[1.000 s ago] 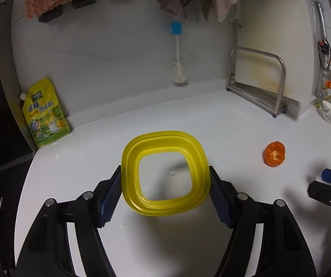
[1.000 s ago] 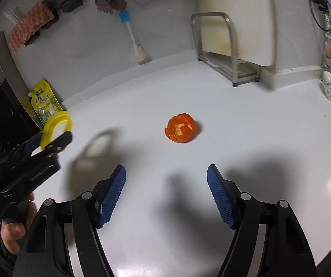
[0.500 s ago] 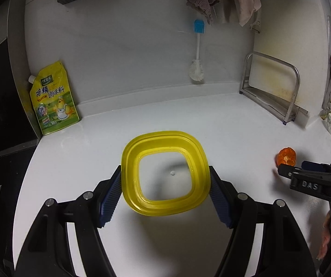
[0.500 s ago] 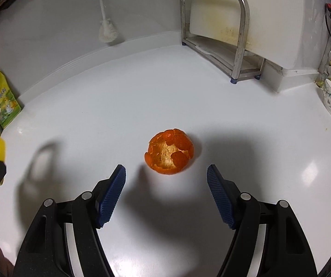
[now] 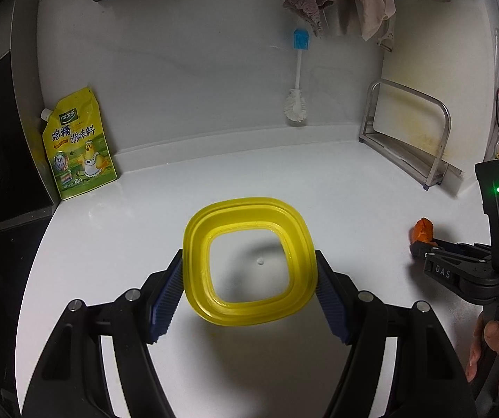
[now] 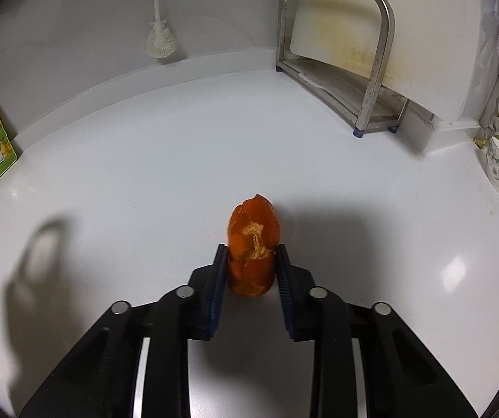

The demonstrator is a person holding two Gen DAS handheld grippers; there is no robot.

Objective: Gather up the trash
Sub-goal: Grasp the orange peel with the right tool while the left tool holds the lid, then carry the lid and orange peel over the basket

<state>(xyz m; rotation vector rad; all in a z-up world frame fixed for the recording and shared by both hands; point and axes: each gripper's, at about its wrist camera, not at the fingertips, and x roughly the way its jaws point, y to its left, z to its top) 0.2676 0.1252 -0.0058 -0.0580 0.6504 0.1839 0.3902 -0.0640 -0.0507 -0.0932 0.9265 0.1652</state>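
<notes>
Orange peel (image 6: 253, 244), lying mid-countertop (image 6: 145, 181), is now squeezed between the right gripper (image 6: 250, 271), whose jaws have just been closing on it, while the left gripper (image 5: 249, 289) grasps a yellow-rimmed container (image 5: 249, 261), ready to receive it.

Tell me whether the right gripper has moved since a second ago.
Yes. The right gripper came forward and down to the orange peel, toward the metal rack, and its jaws have just been closing on the peel.

both wrist views look steeply down, close over the shared white counter (image 5: 214, 181) and wall.
</notes>
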